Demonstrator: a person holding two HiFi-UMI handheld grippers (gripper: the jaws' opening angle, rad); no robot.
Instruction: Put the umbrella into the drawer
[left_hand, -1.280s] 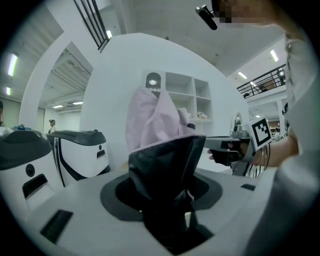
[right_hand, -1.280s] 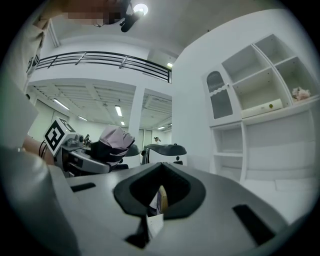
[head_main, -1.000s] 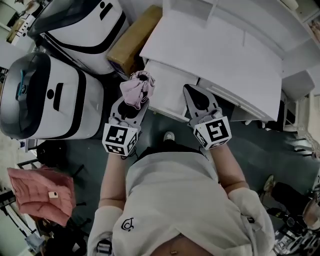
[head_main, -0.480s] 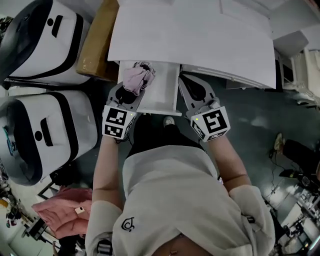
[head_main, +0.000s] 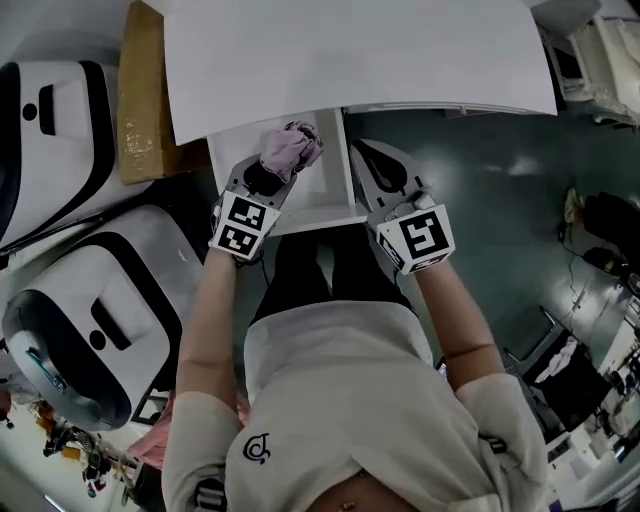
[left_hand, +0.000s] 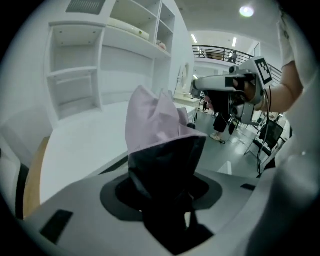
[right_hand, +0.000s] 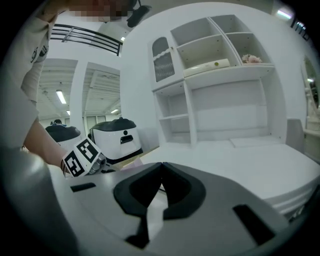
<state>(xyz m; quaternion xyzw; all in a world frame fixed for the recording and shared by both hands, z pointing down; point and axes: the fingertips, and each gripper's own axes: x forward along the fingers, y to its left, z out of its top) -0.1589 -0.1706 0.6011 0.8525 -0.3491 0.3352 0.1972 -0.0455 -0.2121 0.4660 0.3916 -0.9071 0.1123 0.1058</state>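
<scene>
Soft, even overhead light here. The white desk top (head_main: 350, 50) just beyond the right claw (head_main: 362, 150) runs bright, nearly washed out. The dark floor (head_main: 500, 130) beside that claw shows a faint pale sheen. In the left gripper view, a ceiling lamp (left_hand: 246, 11) glares high and to the right of the left claw (left_hand: 165, 177). The umbrella (left_hand: 155, 120) is pale pink above and black with shadow down at the jaws. Both gripper views bulge, their corners go black, and the nearest shell is soft.

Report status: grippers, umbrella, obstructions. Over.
Left gripper shut on pink folded fabric umbrella. Right gripper shut, empty. Umbrella over open white drawer; nothing blocking seen.
</scene>
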